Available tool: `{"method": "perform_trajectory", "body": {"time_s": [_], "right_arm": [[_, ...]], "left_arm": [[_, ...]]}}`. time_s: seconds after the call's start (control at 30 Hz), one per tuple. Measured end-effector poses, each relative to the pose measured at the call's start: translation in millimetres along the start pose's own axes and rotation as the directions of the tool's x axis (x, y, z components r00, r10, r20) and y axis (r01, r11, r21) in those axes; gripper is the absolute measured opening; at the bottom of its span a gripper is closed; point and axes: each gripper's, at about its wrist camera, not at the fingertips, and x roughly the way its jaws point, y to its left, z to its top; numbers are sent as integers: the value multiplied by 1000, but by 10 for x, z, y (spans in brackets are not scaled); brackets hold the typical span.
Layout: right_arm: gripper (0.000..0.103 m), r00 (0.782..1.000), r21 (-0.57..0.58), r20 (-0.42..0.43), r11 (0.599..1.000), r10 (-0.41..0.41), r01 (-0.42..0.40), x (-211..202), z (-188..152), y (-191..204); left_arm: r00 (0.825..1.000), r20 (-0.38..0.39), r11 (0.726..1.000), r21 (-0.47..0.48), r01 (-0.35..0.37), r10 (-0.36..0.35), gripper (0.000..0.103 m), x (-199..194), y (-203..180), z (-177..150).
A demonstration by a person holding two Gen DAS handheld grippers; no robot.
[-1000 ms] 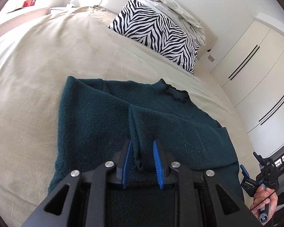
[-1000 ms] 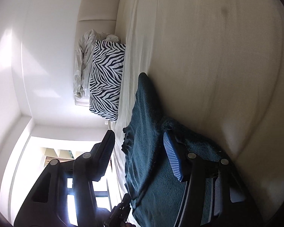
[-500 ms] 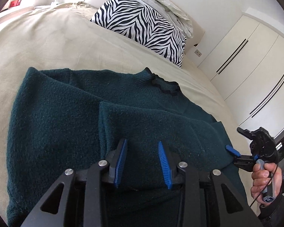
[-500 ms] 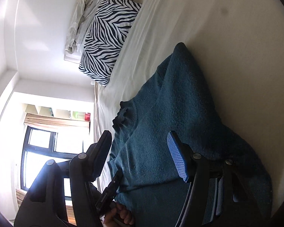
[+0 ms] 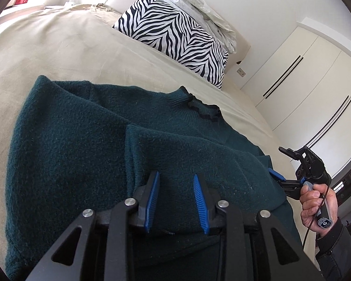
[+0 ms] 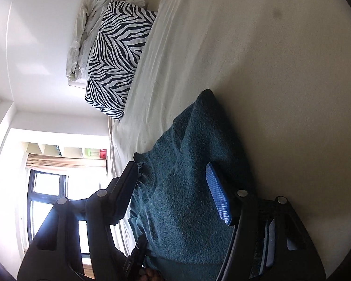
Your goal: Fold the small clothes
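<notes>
A dark teal knit sweater (image 5: pixel 82 145) lies flat on the beige bed (image 5: pixel 58 53), collar toward the pillow, with one side folded over its middle. My left gripper (image 5: pixel 175 187) hovers just above the folded layer, jaws open, holding nothing. My right gripper (image 6: pixel 173 187) is open wide over the sweater (image 6: pixel 189 187) near its right edge, and it also shows in the left wrist view (image 5: pixel 299 175), held by a hand at the sweater's right side.
A zebra-print pillow (image 5: pixel 175 35) and crumpled white bedding (image 5: pixel 199 4) lie at the head of the bed. White wardrobe doors (image 5: pixel 304 89) stand to the right. A window (image 6: pixel 46 199) is on the left side of the room.
My left gripper let go of the folded sweater edge, opened wider and drew back a little. My right gripper swung in over the sweater's right side, staying open.
</notes>
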Motion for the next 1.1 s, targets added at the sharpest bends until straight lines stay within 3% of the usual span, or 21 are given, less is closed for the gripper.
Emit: {"method": "perform_trajectory", "body": {"time_s": [0.23,0.47,0.6,0.7,0.77,0.83,0.87,0.9,0.97,1.03,1.1], "right_arm": [[59,997,15,54,999,46,-47,119,345,8],[59,998,-16,23,998,65,-64,13,206,-53],[59,1000,-64,7,998,17,-17,-307,-148,-70],[60,999,-96,53,995,-5,10,-792,-503,-108],[62,996,-120,87,993,-6,16,-1170,-805,-157],[63,991,-175,118,982,-55,76,-1519,-1155,-185],[64,987,-211,142,971,-80,110,-1694,-1344,-198],[66,981,-241,168,960,-102,141,-1849,-1535,-209],[70,964,-277,217,937,-153,211,-2107,-1889,-240],[70,939,-319,282,904,-196,284,-2321,-2215,-202],[70,902,-387,365,844,-230,371,-2532,-2541,-118]], "left_arm": [[1000,3,1000,1,5,-5,32,18,15,-4],[1000,4,1000,2,6,-6,32,22,21,-2],[1000,3,1000,0,8,-8,32,21,24,-3],[1000,-12,1000,-17,16,-16,33,2,35,32],[999,-41,1000,7,-26,27,33,-39,-33,60],[992,-56,993,61,-106,109,39,-160,-181,45],[989,-53,988,82,-132,137,51,-241,-262,22],[985,-45,981,106,-161,167,64,-332,-354,-3],[973,-14,961,164,-224,230,70,-537,-551,-51],[969,9,947,208,-244,248,73,-766,-729,-114],[962,35,929,254,-270,270,82,-976,-907,-199]]}}
